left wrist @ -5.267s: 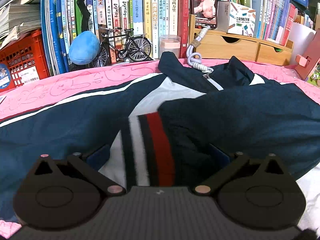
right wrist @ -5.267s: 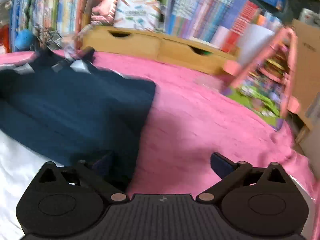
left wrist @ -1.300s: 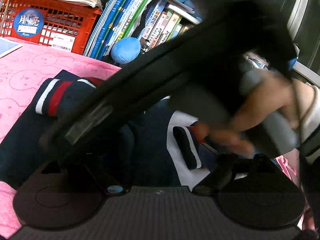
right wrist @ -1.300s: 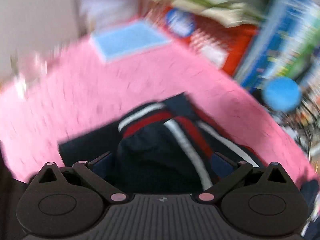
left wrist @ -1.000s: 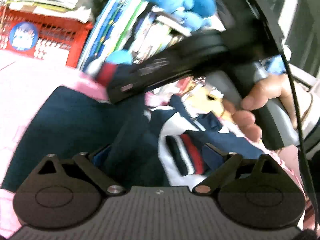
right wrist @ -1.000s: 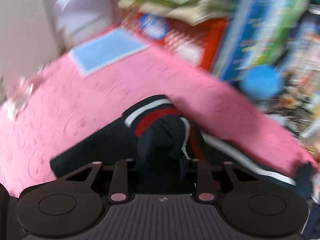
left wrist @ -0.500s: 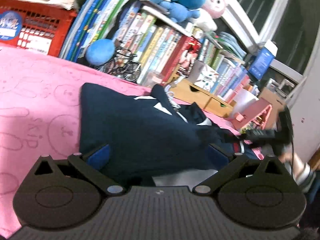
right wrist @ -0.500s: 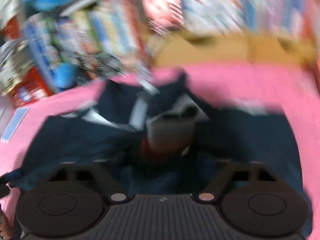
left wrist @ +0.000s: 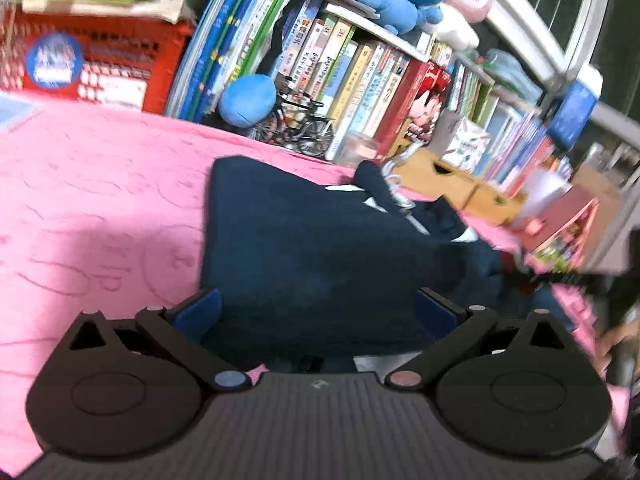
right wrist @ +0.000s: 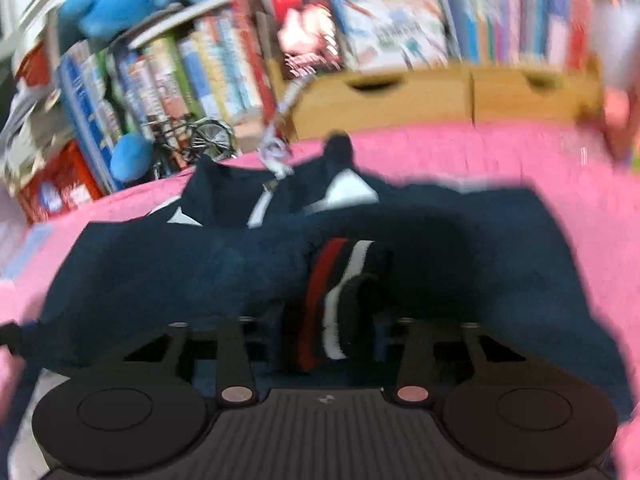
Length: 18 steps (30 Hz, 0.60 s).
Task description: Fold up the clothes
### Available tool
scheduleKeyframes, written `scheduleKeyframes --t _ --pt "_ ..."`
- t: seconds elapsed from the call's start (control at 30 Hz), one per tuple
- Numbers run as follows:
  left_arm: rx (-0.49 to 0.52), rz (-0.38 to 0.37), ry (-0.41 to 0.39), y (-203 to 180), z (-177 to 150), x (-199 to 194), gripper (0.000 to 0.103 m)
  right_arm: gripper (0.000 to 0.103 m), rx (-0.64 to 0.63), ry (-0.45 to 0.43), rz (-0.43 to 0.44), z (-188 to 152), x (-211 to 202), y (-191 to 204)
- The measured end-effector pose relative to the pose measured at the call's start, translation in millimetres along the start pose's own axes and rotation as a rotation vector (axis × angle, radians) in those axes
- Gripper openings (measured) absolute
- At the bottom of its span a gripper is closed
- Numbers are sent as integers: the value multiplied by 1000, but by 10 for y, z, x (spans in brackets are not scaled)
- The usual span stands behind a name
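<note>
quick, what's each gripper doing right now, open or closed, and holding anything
Left gripper: open, jaws wide over the navy jacket, gripping nothing.
Right gripper: jaws have just closed on the jacket's striped cuff.

The left tool (left wrist: 316, 312) tilts downward, its blue-padded fingers (left wrist: 200, 312) spread wide apart and gripping nothing. The right tool (right wrist: 326, 332) also slopes downward; its jaws have just closed in, pinching a striped cuff (right wrist: 332, 300) between them.

navy zip-up jacket (left wrist: 320, 248) lies on the pink embossed blanket (left wrist: 100, 200), wooden two-drawer box (right wrist: 440, 96) and upright row of books (left wrist: 360, 76) behind it
</note>
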<state>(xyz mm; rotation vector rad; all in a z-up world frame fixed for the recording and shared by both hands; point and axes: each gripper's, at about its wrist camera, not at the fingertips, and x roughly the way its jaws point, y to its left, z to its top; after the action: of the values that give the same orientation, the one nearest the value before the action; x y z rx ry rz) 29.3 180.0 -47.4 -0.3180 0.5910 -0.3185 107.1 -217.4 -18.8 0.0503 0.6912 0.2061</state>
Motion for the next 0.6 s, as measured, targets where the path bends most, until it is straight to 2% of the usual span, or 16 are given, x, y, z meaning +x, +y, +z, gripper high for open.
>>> scheduleKeyframes --t 0.13,0.2,0.3,0.37,0.4,0.43,0.47,0.5,0.53,0.6 --pt "14 -64 -64 -178 65 -244 103 26 -175 -132 -112 211 -276 -18" --pt "49 -32 -109 -267 134 -322 103 25 -205 -160 -171 288 -326 -126" --pt "101 91 -129 -371 220 -249 103 25 -183 -157 -195 355 -283 -355" --pt "151 193 -105 -442 225 -100 103 28 -125 -105 -167 312 -199 -495" --pt "180 243 -84 -474 207 -5 103 37 -94 -76 -151 287 -155 -564" --pt "195 269 -63 -481 175 69 103 58 -61 -49 -114 233 -136 -611" --pt "209 294 -42 -487 144 142 103 71 -34 -31 -67 178 -123 -641" --pt "214 300 -18 -484 106 206 103 91 -11 -27 -26 123 -115 -656" --pt "213 301 3 -472 65 257 103 99 15 -27 11 67 -100 -653" --pt "212 315 40 -456 -2 352 103 100 47 9 55 15 -8 -603"
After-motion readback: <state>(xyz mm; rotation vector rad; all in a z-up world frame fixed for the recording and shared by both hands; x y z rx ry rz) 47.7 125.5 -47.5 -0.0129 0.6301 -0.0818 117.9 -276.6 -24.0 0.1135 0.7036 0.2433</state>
